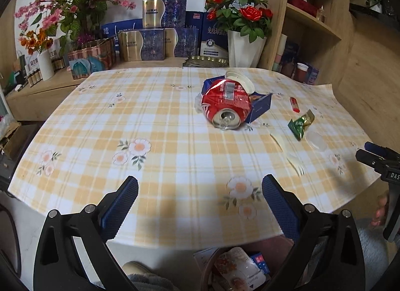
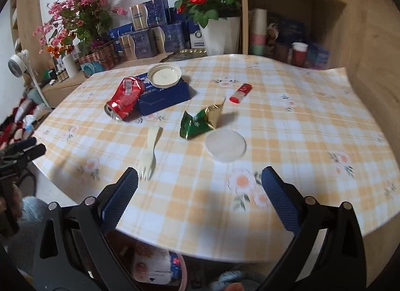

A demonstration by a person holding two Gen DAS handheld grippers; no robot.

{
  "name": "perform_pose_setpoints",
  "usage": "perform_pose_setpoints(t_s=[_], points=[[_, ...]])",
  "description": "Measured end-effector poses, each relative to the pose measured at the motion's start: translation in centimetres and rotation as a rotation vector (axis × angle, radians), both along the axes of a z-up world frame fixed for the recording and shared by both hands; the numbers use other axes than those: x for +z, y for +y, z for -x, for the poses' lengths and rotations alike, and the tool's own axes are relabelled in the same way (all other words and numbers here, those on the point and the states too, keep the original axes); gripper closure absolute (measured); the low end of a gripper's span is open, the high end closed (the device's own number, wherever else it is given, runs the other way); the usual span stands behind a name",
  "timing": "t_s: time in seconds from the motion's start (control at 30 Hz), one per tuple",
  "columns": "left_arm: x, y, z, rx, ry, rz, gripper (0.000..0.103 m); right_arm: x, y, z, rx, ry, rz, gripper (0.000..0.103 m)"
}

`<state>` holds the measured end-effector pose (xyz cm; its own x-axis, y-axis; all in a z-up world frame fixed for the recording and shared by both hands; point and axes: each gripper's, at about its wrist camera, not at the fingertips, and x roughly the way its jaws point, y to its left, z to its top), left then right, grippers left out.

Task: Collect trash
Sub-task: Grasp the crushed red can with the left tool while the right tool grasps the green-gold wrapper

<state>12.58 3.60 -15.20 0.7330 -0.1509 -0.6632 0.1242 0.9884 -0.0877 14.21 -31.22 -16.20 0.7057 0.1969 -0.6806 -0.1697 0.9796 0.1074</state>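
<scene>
Bare tablecloth (image 1: 155, 120) left of crushed can (image 1: 226, 102); fork (image 2: 149, 156), wrapper (image 2: 201, 122) crowding the right.

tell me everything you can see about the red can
The can is red, thin metal by its look, with white lettering and a barcode label. It is crushed and dented, lying on its side on the checked tablecloth. Its silver top with the opened mouth faces the table's near edge. Its far end rests against the blue box, seemingly touching. Neither gripper is near it.
</scene>
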Motion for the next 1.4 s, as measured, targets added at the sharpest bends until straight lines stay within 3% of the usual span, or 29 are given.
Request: perform_pose_setpoints(t_s=[0.1,0.27,0.57,0.63,0.67,0.73,0.8,0.93,1.07,1.13,1.4], points=[[0.3,-0.4,-1.8,-0.011,0.0,0.013,0.006,0.2,-0.5,-2.7,-0.031,-0.019,-0.003,0.006],[0.5,-1.4,-4.4,-0.025,0.006,0.013,0.006,-1.3,-0.4,-8.6,-0.029,0.07,0.071,0.006],[-0.4,-1.9,-8.0,-0.009,0.077,0.072,0.006,-4.3,0.3,-15.1,-0.064,0.192,-0.073,0.007],[-1.0,-1.2,-9.0,0.02,0.138,0.151,0.008,-4.8,1.0,-15.7,-0.057,0.211,-0.066,0.015],[-1.3,-0.7,-9.4,0.037,0.169,0.202,0.017,-5.1,1.5,-16.0,-0.051,0.222,-0.047,0.021],[-2.1,0.3,-10.4,0.07,0.24,0.333,0.028,-5.6,2.1,-16.4,-0.043,0.242,-0.013,0.048],[-3.0,1.2,-11.5,0.111,0.307,0.485,0.038,-5.6,2.4,-16.3,-0.022,0.236,-0.034,0.06],[-4.1,1.5,-12.8,0.163,0.373,0.708,0.053,-4.2,2.3,-15.2,-0.023,0.171,-0.053,0.065],[-5.1,0.9,-14.0,0.225,0.425,0.895,0.054,-3.1,1.8,-14.3,-0.033,0.127,-0.075,0.066],[-5.3,0.6,-14.6,0.271,0.436,0.939,0.054,-2.9,1.7,-14.0,-0.03,0.116,-0.076,0.066],[-5.8,-0.2,-16.9,0.422,0.426,0.926,0.054,-2.8,0.5,-13.1,-0.029,0.116,-0.109,0.066]])
